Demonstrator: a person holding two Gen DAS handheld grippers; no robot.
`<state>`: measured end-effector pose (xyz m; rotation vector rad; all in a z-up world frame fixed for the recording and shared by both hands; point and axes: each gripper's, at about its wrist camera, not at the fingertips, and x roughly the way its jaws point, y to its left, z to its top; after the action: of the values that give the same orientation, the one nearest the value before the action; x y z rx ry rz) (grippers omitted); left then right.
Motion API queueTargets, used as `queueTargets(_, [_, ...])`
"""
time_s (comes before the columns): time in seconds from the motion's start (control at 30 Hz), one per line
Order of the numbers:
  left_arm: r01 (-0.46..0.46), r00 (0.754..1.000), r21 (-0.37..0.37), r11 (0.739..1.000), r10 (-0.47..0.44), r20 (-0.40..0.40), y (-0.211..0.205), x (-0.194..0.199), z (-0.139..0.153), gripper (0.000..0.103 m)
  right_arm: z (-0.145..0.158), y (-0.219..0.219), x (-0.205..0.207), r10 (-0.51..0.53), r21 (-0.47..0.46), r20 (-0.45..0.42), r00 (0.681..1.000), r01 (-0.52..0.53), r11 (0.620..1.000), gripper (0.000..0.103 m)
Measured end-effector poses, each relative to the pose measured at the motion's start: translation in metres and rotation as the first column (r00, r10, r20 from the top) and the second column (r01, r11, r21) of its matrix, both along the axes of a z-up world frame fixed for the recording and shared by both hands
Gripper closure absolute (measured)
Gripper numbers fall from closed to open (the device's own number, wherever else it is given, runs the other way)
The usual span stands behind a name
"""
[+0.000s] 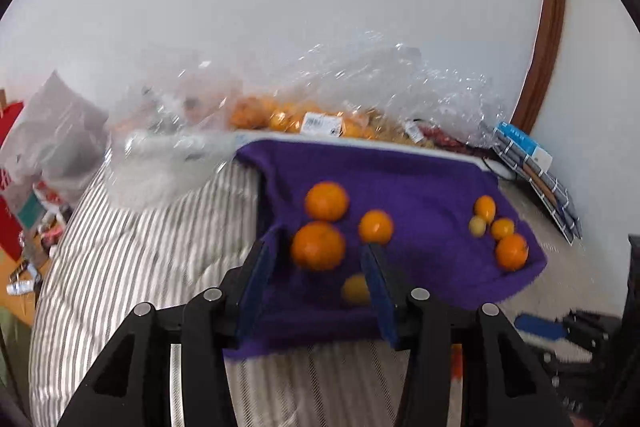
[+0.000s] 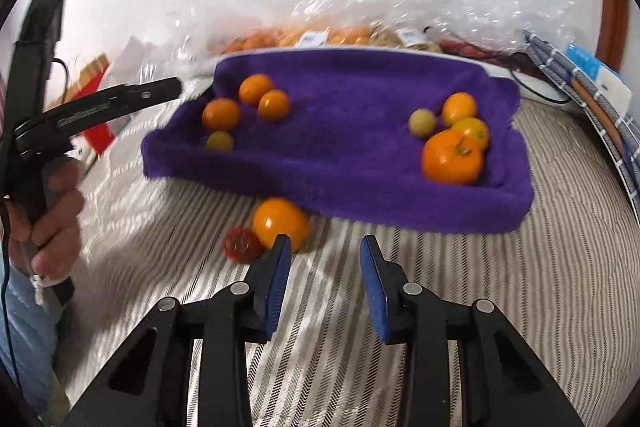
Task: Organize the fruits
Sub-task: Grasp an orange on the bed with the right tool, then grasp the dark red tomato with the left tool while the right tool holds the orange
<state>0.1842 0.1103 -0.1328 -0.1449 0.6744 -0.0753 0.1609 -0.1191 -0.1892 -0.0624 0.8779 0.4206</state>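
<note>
A purple towel (image 1: 420, 187) (image 2: 352, 99) lies on striped bedding and holds two groups of fruit. The left group has three oranges (image 1: 326, 201) (image 2: 256, 89) and a small yellowish fruit (image 1: 355, 289) (image 2: 220, 141). The right group has a large orange (image 1: 511, 251) (image 2: 452, 157), smaller ones and a pale fruit (image 2: 423, 122). My left gripper (image 1: 317, 247) hovers open over the left group, gripping nothing. My right gripper (image 2: 325, 241) stands open and empty over the bedding. Off the towel, an orange (image 2: 280, 225) and a small red fruit (image 2: 242, 246) lie just beyond its left fingertip.
Clear plastic bags (image 1: 320, 123) of more fruit sit behind the towel against a white wall. Folded checked cloths (image 1: 532, 167) lean at the right. A hand (image 2: 52, 211) holds the left tool at the bed's left side. Bags and clutter (image 1: 40, 155) lie left of the bed.
</note>
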Motion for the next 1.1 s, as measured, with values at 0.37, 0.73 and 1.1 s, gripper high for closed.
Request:
queueTargets(0.37, [-0.038,0.999,-0.055,0.998,0.038,-0.007,0.025,-0.005,-0.016,0.057,-0.012,0.025,0.011,0.053,-0.06,-0.013,0.999,-0.053,0.997,0.066])
queueTargets(0.73, [-0.031,0.999,-0.114,0.993,0.03,-0.018,0.031,-0.004,-0.017,0.057,-0.015,0.037,0.031,0.048,-0.04,-0.017,0.999,-0.049,0.998,0.069])
queueTargets(1.1, [0.167,0.983,-0.135,0.977,-0.176,-0.057,-0.005,-0.015,-0.023,0.057,-0.006,-0.034,-0.001,-0.112,-0.009,0.018,0.994,0.112,0.994,0.069])
